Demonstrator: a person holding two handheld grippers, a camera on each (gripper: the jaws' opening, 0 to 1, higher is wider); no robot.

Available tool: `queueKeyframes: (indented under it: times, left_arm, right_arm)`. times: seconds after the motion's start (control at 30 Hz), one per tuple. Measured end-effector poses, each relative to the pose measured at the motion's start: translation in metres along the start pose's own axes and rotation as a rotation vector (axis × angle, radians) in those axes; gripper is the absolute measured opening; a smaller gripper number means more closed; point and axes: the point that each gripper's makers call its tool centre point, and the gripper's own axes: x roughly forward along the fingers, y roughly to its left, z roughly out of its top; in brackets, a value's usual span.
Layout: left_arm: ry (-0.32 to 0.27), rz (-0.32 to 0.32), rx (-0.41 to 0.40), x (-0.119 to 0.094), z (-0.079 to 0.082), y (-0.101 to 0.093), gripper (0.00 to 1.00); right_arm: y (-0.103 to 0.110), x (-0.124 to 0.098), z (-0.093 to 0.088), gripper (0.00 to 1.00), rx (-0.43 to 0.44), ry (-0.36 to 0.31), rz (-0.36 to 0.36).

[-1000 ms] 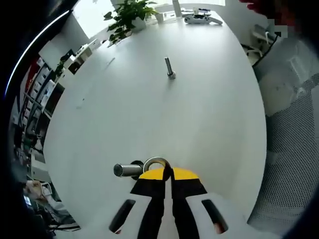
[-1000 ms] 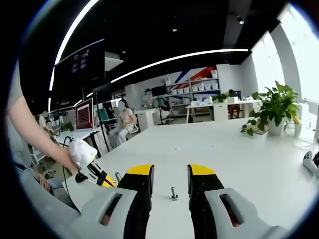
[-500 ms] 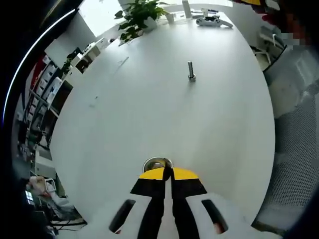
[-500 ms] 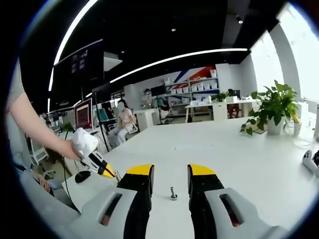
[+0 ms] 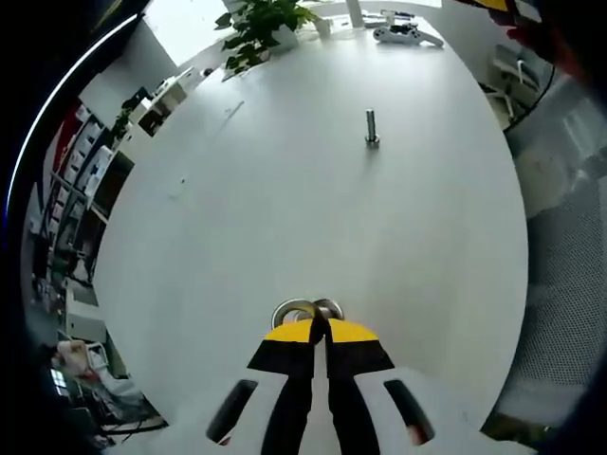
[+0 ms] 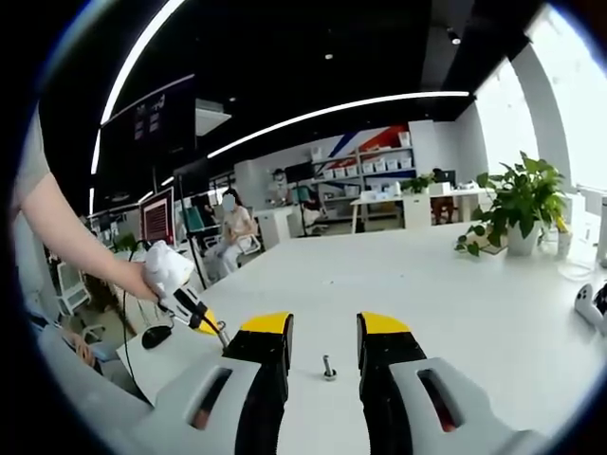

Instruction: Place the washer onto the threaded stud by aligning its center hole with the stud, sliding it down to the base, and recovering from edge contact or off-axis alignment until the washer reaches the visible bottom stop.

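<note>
The threaded stud stands upright on the white table, far ahead of my left gripper. The left jaws are shut on the edge of a metal washer, which sticks out past the yellow tips. A smaller round metal piece shows right beside the washer; what it is I cannot tell. My right gripper hovers open over the table, and the stud appears small between its jaws, farther off. A person's hand holds the left gripper raised above the table's left end.
A potted plant and a white controller sit at the table's far end; the plant also stands at the right. Mesh chairs line the table's right side. People sit at desks in the background.
The left gripper has risen off the table with the washer. A bolt that lay beside the washer a second ago is gone from sight. The right gripper has held still.
</note>
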Motion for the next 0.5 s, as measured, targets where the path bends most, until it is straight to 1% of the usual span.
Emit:
queueKeyframes:
  times: [0.07, 0.13, 0.2, 0.3, 0.5]
  left_arm:
    - [0.002, -0.001, -0.004, 0.002, -0.001, 0.003, 0.01]
    - [0.001, -0.016, -0.021, 0.004, -0.001, 0.003, 0.01]
    - [0.009, -0.013, 0.007, 0.006, -0.001, 0.004, 0.01]
    - [0.017, -0.014, 0.022, 0.009, -0.002, 0.005, 0.01]
    - [0.025, -0.011, 0.011, 0.012, -0.004, 0.008, 0.02]
  right_arm:
    - [-0.001, 0.000, 0.000, 0.29, 0.001, -0.001, -0.002]
    - [-0.002, 0.000, 0.000, 0.29, 0.003, -0.003, -0.001]
    - [-0.001, 0.000, 0.001, 0.29, 0.004, -0.003, -0.002]
    - [-0.001, 0.000, 0.002, 0.29, 0.007, -0.007, -0.004]
    - [-0.002, -0.001, 0.002, 0.29, 0.011, -0.009, -0.006]
